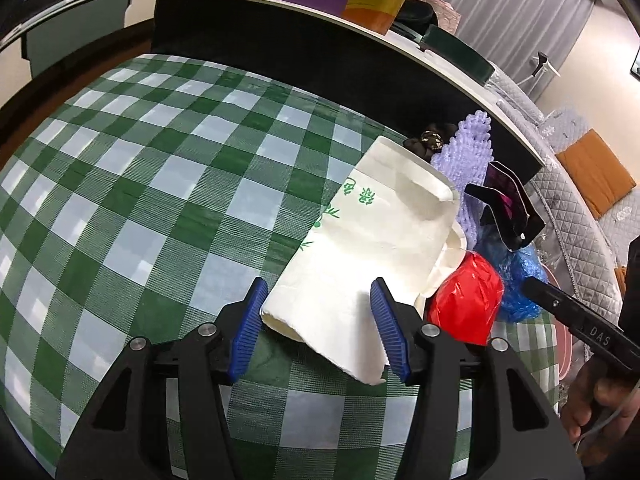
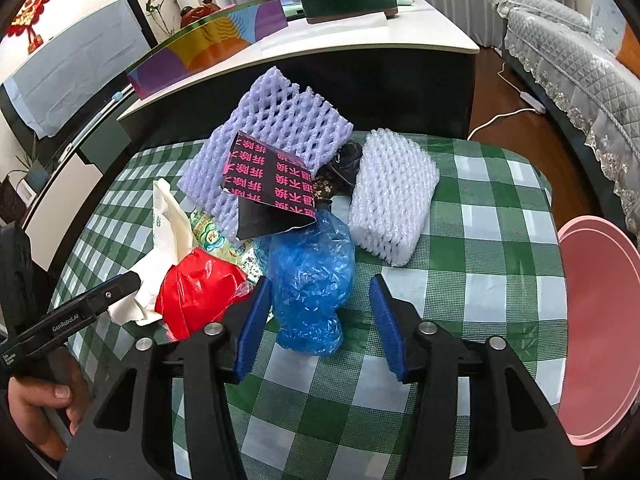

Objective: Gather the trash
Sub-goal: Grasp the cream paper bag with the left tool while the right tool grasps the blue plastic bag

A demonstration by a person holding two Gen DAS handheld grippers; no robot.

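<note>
Left gripper (image 1: 318, 326): its blue fingers (image 1: 249, 328) stand apart on either side of the near end of a cream paper bag (image 1: 360, 256) with green print. The pads do not visibly press the bag; nothing is lifted. The bag lies flat on the green-and-white checked tablecloth (image 1: 140, 200), running away from the gripper toward the pile.

Right gripper (image 2: 320, 324): jaws parted to a middling width, straddling the lower end of a crumpled blue plastic bag (image 2: 310, 276). The left pad sits just beside the plastic and the right pad is clear of it — no grip is evident.

Just left of the blue bag lies a red plastic bag (image 2: 196, 296), touching a crumpled white paper (image 2: 168, 236). The tip of the left gripper enters the right wrist view beside that paper, with a hand (image 2: 40, 412) on its handle.

Behind these, a black card with pink characters (image 2: 268, 184) leans on a lilac foam net (image 2: 276, 120). To its right a white foam net (image 2: 390, 196) rests on the cloth, with a dark crumpled wrapper (image 2: 344, 164) between the two nets.

At the right edge, beyond the table, stands a pink basin (image 2: 600, 320) — well apart from the pile. Farther back: a white-topped counter (image 2: 360, 36) carrying a multicoloured box (image 2: 216, 44).
</note>
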